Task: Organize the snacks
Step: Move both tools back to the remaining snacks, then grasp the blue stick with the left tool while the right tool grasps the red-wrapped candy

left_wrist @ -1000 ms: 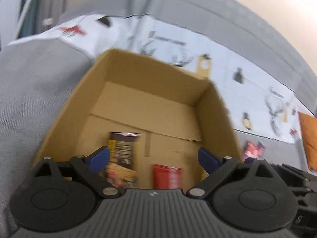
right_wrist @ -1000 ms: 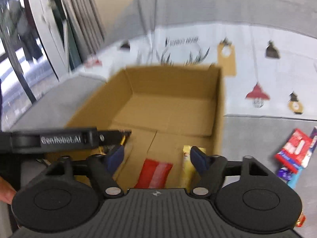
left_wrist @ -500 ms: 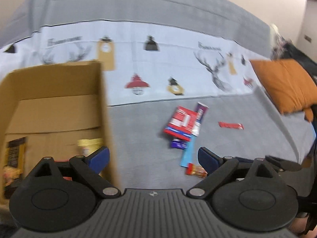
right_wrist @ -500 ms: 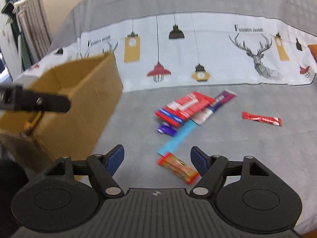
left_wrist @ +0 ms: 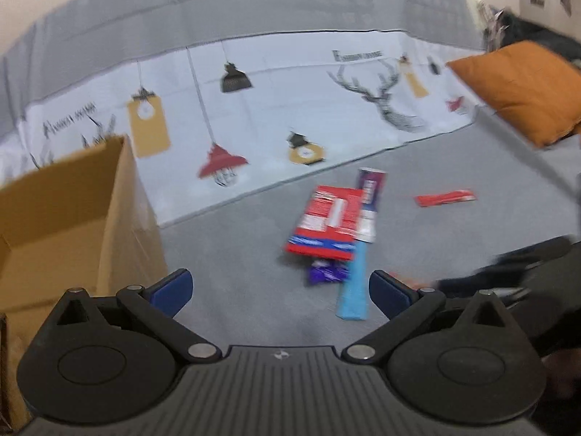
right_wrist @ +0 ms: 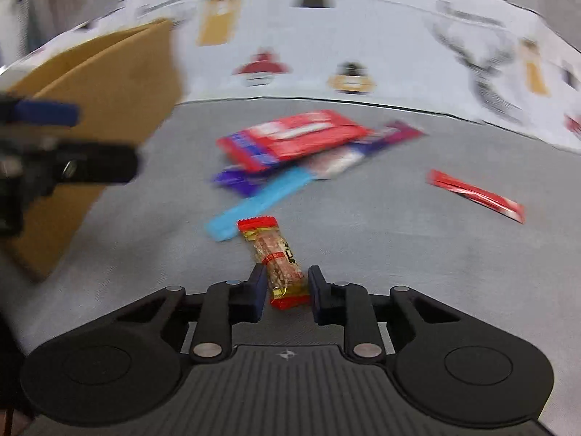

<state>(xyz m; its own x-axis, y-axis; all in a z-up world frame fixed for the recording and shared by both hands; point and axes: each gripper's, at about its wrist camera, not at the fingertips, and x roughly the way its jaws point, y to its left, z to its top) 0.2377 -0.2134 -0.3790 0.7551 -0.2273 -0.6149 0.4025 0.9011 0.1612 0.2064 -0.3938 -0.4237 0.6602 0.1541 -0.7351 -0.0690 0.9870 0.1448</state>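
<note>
Two grippers over the grey sofa: right gripper (right_wrist: 284, 287) w/ jaws narrowed around a clear nut bar (right_wrist: 276, 258), maybe just touching, bar flat on the cushion. Left gripper (left_wrist: 280, 289) jaws spread wide, holding nothing, next to the cardboard box (left_wrist: 69, 214). Other snacks piled nearby: red pack (left_wrist: 328, 223), blue stick (left_wrist: 354, 287).

Your left gripper (left_wrist: 280, 287) hangs over the grey sofa (left_wrist: 232, 261) with its jaws spread wide, holding nothing. The box (left_wrist: 72, 214) stands at your left. Ahead lies a pile: red pack (left_wrist: 328, 223) over a purple wrapper (left_wrist: 326, 274), a blue stick (left_wrist: 354, 290) beside them. A red bar (left_wrist: 445, 198) lies apart, right.
</note>
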